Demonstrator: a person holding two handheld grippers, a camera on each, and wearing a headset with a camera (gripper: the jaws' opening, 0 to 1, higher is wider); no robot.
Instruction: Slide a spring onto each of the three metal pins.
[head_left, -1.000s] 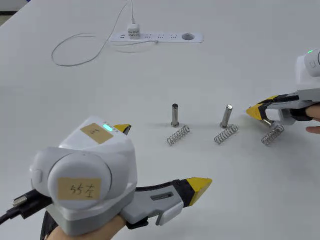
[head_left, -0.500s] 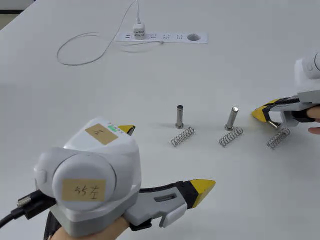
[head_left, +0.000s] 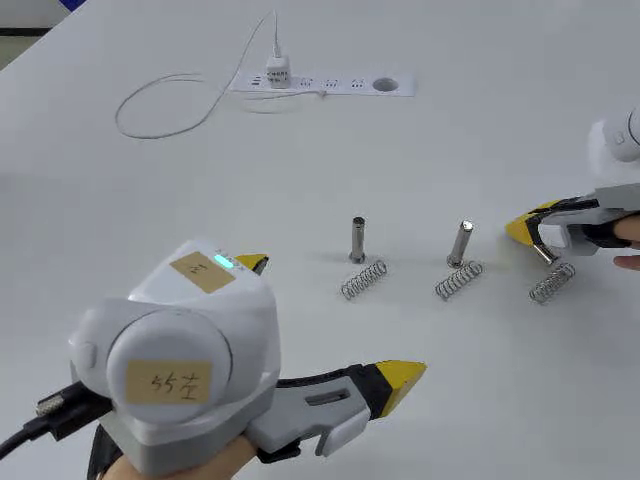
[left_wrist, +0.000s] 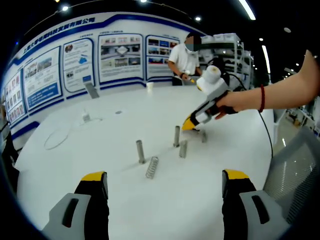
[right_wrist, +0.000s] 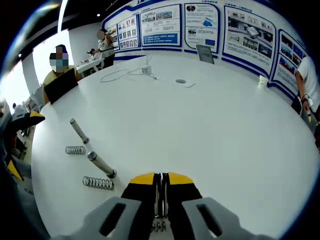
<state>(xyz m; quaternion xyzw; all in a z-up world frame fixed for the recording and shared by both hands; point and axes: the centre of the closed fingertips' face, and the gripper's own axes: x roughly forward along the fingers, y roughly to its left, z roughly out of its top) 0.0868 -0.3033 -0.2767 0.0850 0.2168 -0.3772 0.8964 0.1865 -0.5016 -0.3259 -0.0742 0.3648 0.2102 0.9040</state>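
The right tongs (right_wrist: 160, 181) are shut narrow on the held metal pin (right_wrist: 160, 200), whose lower end shows beneath them in the head view, with the right spring (head_left: 552, 283) lying on the desk (head_left: 300, 160) just beside it. The left tongs (head_left: 325, 318) are spread wide and hold nothing. Between the two, the left metal pin (head_left: 358, 240) and middle metal pin (head_left: 460, 245) stand on the desk, the left spring (head_left: 363, 280) and middle spring (head_left: 459, 280) lying bare just beside their bases.

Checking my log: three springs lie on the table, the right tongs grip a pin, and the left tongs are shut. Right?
No: the left tongs are open, jaws wide apart in the left gripper view. The rest holds: the right tongs grip the pin.
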